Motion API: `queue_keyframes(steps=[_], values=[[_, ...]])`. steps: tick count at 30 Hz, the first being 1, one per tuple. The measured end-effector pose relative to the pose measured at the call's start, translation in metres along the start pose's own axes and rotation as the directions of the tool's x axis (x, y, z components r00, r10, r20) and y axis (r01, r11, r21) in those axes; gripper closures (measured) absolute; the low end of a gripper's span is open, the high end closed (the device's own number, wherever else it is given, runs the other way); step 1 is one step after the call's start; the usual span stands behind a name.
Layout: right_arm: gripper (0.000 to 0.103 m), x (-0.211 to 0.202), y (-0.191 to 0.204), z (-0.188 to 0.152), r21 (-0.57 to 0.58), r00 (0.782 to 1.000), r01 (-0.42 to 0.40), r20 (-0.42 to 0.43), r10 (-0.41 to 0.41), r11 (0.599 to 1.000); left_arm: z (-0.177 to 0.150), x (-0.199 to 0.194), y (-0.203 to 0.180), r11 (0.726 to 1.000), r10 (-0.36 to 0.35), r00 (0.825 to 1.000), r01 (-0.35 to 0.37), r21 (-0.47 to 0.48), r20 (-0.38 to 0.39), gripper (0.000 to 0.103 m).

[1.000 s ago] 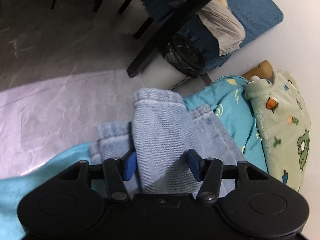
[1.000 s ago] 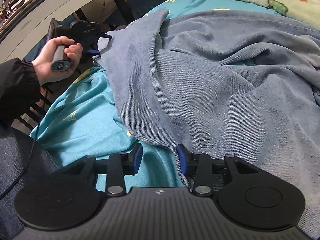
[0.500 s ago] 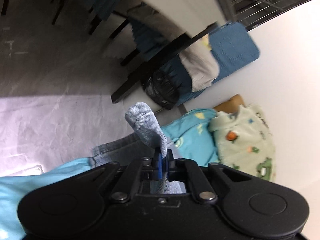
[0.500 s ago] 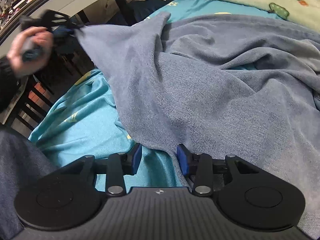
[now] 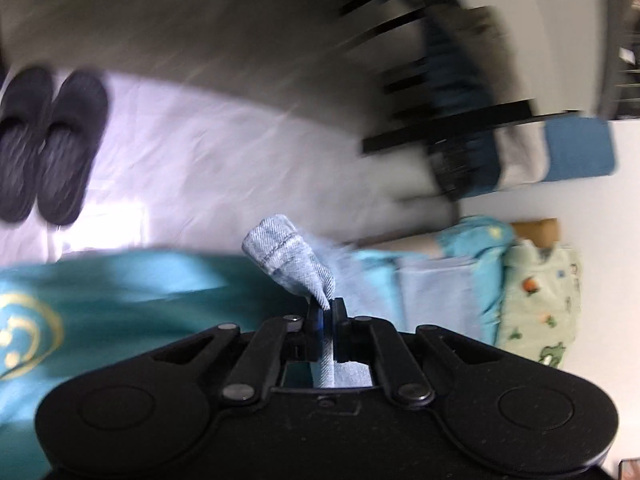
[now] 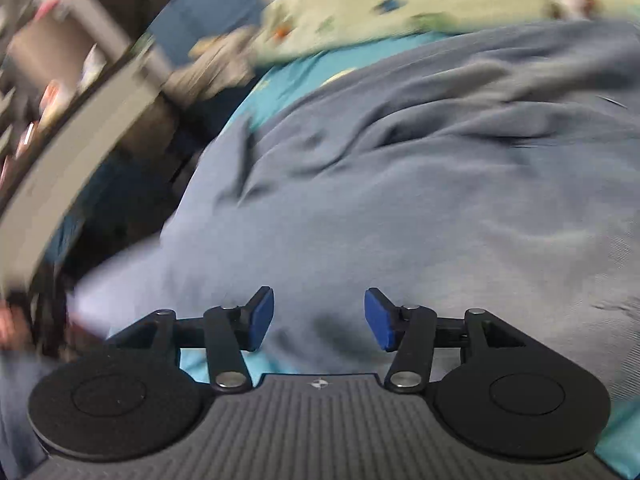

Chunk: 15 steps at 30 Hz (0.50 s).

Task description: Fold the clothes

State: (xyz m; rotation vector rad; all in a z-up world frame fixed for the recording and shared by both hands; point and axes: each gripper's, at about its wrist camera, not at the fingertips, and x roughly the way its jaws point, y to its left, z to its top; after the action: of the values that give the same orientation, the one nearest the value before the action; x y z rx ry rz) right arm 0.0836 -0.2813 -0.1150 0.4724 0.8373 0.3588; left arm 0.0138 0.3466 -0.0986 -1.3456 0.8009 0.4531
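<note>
My left gripper is clenched on a stitched hem of the denim garment; the pinched fold sticks up and away from the fingers, leaning left. My right gripper is spread wide, blue pads apart, with nothing between them, hovering over the same denim garment, which lies crumpled across the teal sheet. Its long axis I cannot tell; both views are blurred. I can read no writing anywhere: the teal sheet bears only a gold circular emblem. Beyond the denim lies a pale green blanket printed with small animals. Farther off, on the floor, stands a pair of dark slippers.
</note>
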Motion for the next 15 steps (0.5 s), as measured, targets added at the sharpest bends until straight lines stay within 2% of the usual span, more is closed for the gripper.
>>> queue_keyframes(steps=[2, 4, 5, 6, 8, 9, 11, 13, 14, 15], values=[[0.050, -0.016, -0.016, 0.005, 0.091, 0.996, 0.038, 0.080, -0.045, 0.995, -0.004, 0.001, 0.004, 0.998, 0.021, 1.000, -0.020, 0.055, -0.003, 0.097], [0.050, -0.034, -0.028, 0.010, 0.165, 0.980, 0.095, 0.158, -0.121, 0.982, -0.009, -0.005, 0.006, 0.995, 0.025, 1.000, -0.026, 0.095, 0.006, 0.091], [0.050, -0.043, -0.034, 0.012, 0.196, 0.967, 0.131, 0.191, -0.169, 0.972, -0.010, -0.009, 0.006, 0.995, 0.016, 1.000, -0.016, 0.102, 0.007, 0.084], [0.050, -0.052, -0.039, 0.014, 0.227, 0.951, 0.166, 0.222, -0.217, 0.960, -0.012, -0.015, 0.005, 0.993, 0.007, 1.000, -0.008, 0.117, 0.013, 0.072], [0.050, -0.071, -0.051, 0.018, 0.293, 0.909, 0.229, 0.277, -0.312, 0.928, -0.017, -0.030, 0.001, 0.985, -0.006, 0.999, -0.001, 0.175, 0.041, 0.060], [0.050, -0.080, -0.056, 0.021, 0.327, 0.883, 0.258, 0.301, -0.359, 0.909, -0.019, -0.039, -0.005, 0.974, -0.001, 0.998, -0.015, 0.226, 0.069, 0.058], [0.046, -0.099, -0.067, 0.025, 0.396, 0.824, 0.309, 0.343, -0.452, 0.865, -0.021, -0.050, -0.026, 0.931, 0.006, 0.991, -0.054, 0.361, 0.131, 0.055], [0.045, -0.117, -0.088, 0.028, 0.498, 0.753, 0.368, 0.335, -0.566, 0.785, -0.027, -0.060, -0.049, 0.880, 0.000, 0.982, -0.089, 0.466, 0.188, 0.051], [0.045, -0.124, -0.101, 0.031, 0.549, 0.731, 0.376, 0.319, -0.603, 0.747, -0.032, -0.063, -0.061, 0.855, -0.012, 0.979, -0.096, 0.510, 0.204, 0.049], [0.045, -0.127, -0.112, 0.035, 0.596, 0.720, 0.370, 0.301, -0.626, 0.713, -0.038, -0.064, -0.072, 0.835, -0.032, 0.979, -0.085, 0.544, 0.202, 0.047]])
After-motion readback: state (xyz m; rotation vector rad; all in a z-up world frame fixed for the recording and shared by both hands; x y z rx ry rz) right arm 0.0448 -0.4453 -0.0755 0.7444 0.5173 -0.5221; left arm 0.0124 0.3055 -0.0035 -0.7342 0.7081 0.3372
